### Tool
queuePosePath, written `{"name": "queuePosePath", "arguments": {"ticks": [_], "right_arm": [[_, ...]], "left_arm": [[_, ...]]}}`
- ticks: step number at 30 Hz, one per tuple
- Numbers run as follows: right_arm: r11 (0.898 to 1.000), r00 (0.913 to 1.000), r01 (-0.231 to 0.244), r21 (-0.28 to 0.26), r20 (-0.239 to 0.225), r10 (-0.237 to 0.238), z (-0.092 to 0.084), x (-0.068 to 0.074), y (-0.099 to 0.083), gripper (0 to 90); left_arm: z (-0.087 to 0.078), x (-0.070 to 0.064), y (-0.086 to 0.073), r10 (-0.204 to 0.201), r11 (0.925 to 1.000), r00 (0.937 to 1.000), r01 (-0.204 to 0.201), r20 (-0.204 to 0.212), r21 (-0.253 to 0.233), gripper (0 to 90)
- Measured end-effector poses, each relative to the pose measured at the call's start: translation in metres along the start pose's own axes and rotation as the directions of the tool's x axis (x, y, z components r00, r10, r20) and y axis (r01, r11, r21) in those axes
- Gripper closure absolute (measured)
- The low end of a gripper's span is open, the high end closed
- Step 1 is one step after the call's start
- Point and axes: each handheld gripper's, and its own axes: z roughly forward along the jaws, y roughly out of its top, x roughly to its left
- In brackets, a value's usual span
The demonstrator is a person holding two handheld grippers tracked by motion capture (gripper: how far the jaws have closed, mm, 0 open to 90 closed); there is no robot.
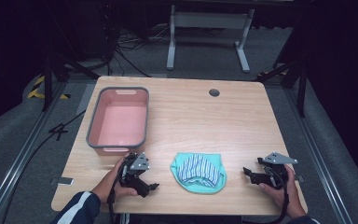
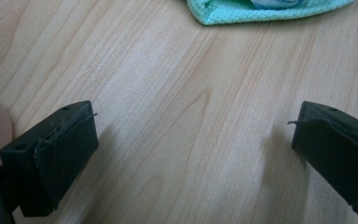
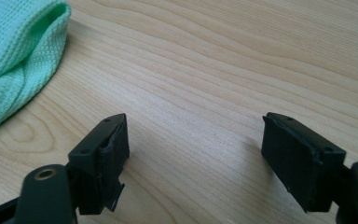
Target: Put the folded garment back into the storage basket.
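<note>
1. On a light wooden table (image 1: 242, 121), seen from above: round cable hole (image 1: 214, 92) near the far edge, grey carpet and a white metal frame (image 1: 209, 32) beyond.
2. Toward the far left corner, well apart from the cloth: pink plastic basin (image 1: 119, 119) with a grey rim.
3. Near the front edge, midway between the two grippers: crumpled mint-green cloth (image 1: 199, 171), folded over a blue-and-white striped part; touching neither gripper.
4. At front left, just in front of the basin: left gripper (image 1: 152, 186) held in a hand (image 1: 109, 184) with a dark, white-striped sleeve, pointed toward the cloth; in the left gripper view, jaws spread wide over bare wood, clasping nothing, mint cloth edge (image 2: 261, 11) farther ahead.
5. At front right: right gripper (image 1: 247, 173) in the other hand (image 1: 284, 193), pointed left toward the cloth; in the right gripper view, jaws likewise spread wide and clasping nothing, waffle-textured cloth (image 3: 14, 60) at upper left, apart from the jaws.
</note>
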Motion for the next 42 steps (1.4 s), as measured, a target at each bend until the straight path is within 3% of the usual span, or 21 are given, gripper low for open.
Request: {"name": "queuePosePath", "arguments": {"ticks": [13,16,18,21,23,27,33,35,36,42], "right_arm": [[1.0,0.9994,-0.021,0.007,0.025,0.021,0.0,0.002,0.0,22.9],[1.0,0.9998,-0.015,0.012,0.013,0.015,-0.001,0.002,0.0,22.1],[1.0,0.9998,-0.016,0.017,0.013,0.016,-0.002,0.002,0.0,22.0],[0.999,0.9998,-0.016,0.035,0.014,0.016,-0.002,0.004,0.002,22.7],[0.999,0.9999,-0.013,0.04,0.0,0.013,-0.002,0.008,0.004,26.2],[0.999,0.9979,0.028,0.019,-0.059,-0.027,-0.005,0.024,0.014,30.6],[0.994,0.9859,0.109,0.007,-0.129,-0.107,0.001,0.053,0.032,33.2],[0.992,0.983,0.126,0.009,-0.135,-0.124,0.003,0.058,0.035,33.4],[0.99,0.9786,0.14,0.009,-0.154,-0.136,0.007,0.064,0.04,34.7],[0.983,0.9708,0.183,0.018,-0.161,-0.178,0.017,0.079,0.051,38.5]], "left_arm": [[-0.002,-0.003,-0.001,-0.014,0.9999,0.9998,0.014,-0.01,0.004,1.8],[-0.002,-0.003,0.002,-0.018,0.9998,0.9998,0.018,-0.01,0.013,3.0],[-0.002,-0.003,0.002,-0.017,0.9998,0.9998,0.017,-0.013,0.009,4.8],[-0.002,-0.005,0.006,-0.035,0.9994,0.9991,0.035,-0.022,-0.001,16.6],[0.0,-0.006,0.009,-0.032,0.9994,0.9994,0.032,-0.014,0.011,16.1],[0.0,-0.008,0.018,-0.023,0.9997,0.9997,0.023,-0.013,-0.004,20.8],[0.0,-0.009,0.031,-0.023,0.9993,0.9994,0.022,-0.026,-0.031,26.8],[0.003,-0.007,0.036,-0.042,0.9982,0.999,0.041,-0.012,-0.043,27.0],[0.006,-0.006,0.04,-0.038,0.9984,0.9991,0.037,-0.02,-0.042,28.0],[0.018,-0.006,0.054,-0.049,0.9983,0.9972,0.047,-0.057,-0.033,30.6]]}}
